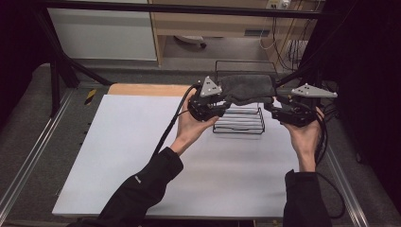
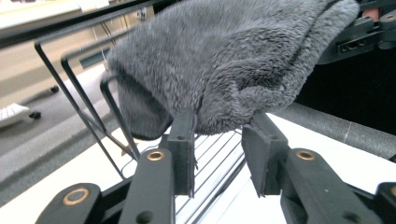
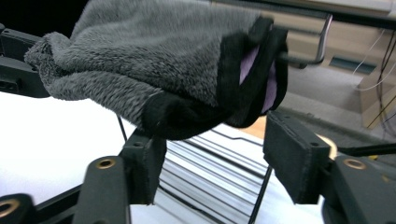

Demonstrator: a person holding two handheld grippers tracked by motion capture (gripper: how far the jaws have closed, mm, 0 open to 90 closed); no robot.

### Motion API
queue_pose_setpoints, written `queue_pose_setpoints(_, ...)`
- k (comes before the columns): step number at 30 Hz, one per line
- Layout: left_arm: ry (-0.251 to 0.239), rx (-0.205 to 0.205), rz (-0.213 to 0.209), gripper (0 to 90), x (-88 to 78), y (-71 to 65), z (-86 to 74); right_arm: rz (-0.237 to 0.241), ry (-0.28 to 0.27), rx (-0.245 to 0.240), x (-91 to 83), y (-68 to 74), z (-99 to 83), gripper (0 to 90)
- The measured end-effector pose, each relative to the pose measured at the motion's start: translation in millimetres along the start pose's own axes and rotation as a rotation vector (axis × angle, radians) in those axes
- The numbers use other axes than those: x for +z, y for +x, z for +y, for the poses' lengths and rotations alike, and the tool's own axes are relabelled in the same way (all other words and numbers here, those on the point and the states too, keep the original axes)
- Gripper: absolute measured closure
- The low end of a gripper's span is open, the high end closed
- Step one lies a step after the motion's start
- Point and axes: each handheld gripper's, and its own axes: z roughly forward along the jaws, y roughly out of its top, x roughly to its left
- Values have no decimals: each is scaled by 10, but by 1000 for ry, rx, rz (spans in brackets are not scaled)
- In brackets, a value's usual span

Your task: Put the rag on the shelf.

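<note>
We see a grey fleece cloth [image 1: 247,88] draped over the black wire rack [image 1: 240,121], which stands at the far edge of the white table [image 1: 142,156]. The left gripper [image 1: 218,105] and right gripper [image 1: 273,106] flank the rack, jaws parted, pads off the cloth. Behind the rack, grey floor and pale cabinets [image 1: 101,33].

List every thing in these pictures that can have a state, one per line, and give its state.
Left gripper: jaws apart, towel edge between them, not pressed.
Right gripper: jaws apart, towel's black hem above the gap.
Grey towel: folded, draped over the rack's top.
Black wire rack: on the white table.
</note>
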Motion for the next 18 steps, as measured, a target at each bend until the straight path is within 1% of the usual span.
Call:
queue_pose_setpoints(1, 7, -9, -1, 628, 14, 8, -20, 2, 3, 7, 14, -3, -20, 369)
queue_pose_setpoints(5, 39, -28, 7, 580, 72, 28, -84, -14, 20, 20, 115, -33, -145, 267)
queue_pose_setpoints(6, 44, -35, 6, 543, 86, 32, -97, -13, 25, 26, 151, -45, -189, 247)
queue_pose_setpoints(8, 60, -57, 2, 514, 128, 52, -137, -9, 32, 33, 200, -62, -251, 211)
queue_pose_setpoints(11, 84, -79, 1, 449, 169, 65, -189, 1, 39, 43, 275, -84, -352, 158)
queue_pose_setpoints(13, 88, -79, 0, 416, 176, 61, -226, 11, 30, 52, 301, -89, -407, 117)
queue_pose_setpoints(16, 98, -84, -9, 361, 159, 62, -275, 41, 13, 64, 301, -85, -470, 73)
queue_pose_setpoints(18, 108, -88, -11, 308, 134, 67, -300, 56, 14, 57, 286, -65, -497, 47)
